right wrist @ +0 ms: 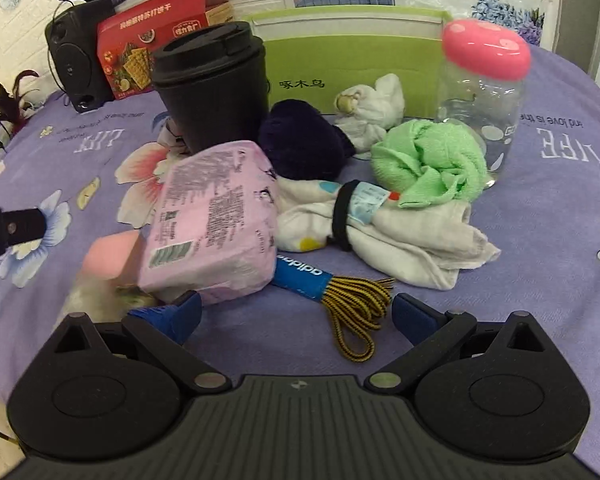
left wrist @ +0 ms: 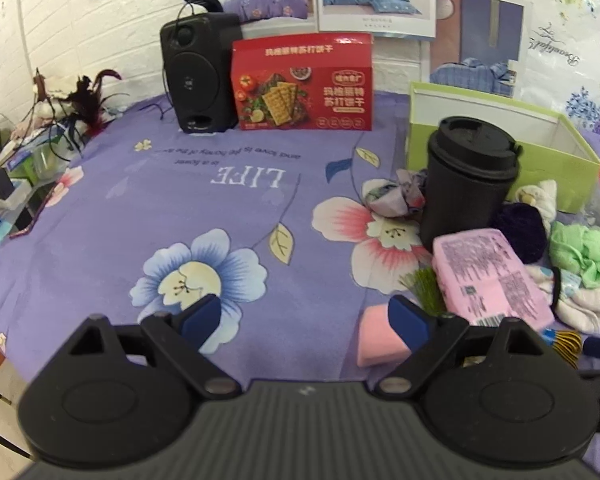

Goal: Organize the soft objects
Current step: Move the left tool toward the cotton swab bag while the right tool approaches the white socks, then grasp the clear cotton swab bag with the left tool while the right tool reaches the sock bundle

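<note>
On purple cloth (right wrist: 540, 240) | cup (right wrist: 216, 88) 1 | jar (right wrist: 480, 100) 1 | green box (right wrist: 360, 60) 1

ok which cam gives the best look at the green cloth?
Right wrist view. The green cloth sits near centre there, whole and crumpled, lying against the clear jar and over the white cloth bundle. The left wrist view catches it only at the far right edge, smaller and distorted.
</note>
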The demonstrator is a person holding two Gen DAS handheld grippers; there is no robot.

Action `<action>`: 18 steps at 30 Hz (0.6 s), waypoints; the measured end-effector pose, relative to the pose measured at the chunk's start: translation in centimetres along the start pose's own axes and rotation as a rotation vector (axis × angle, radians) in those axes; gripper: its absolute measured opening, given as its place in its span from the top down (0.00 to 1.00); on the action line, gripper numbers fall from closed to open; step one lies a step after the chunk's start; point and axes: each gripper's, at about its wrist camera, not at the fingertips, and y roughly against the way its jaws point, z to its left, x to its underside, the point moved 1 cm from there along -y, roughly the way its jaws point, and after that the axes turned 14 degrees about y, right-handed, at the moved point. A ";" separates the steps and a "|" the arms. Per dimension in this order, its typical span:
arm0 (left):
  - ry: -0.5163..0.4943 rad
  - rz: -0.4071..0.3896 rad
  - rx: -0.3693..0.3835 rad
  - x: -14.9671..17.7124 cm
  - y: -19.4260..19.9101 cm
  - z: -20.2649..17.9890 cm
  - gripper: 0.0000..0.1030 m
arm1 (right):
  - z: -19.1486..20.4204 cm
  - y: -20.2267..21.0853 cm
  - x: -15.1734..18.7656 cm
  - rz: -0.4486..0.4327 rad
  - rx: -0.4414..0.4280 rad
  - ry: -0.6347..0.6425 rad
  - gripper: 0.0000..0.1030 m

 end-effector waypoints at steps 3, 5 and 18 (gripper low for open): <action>-0.031 0.011 0.042 0.7 0.7 -0.8 0.13 | -2.5 -0.4 1.5 0.019 0.120 0.010 0.13; -0.058 0.008 0.054 1.1 0.9 -1.5 0.13 | -5.9 0.3 2.5 0.018 0.146 -0.088 0.13; -0.155 0.066 0.112 3.6 3.9 -0.8 0.13 | -9.4 3.8 4.0 -0.099 0.092 -0.212 0.13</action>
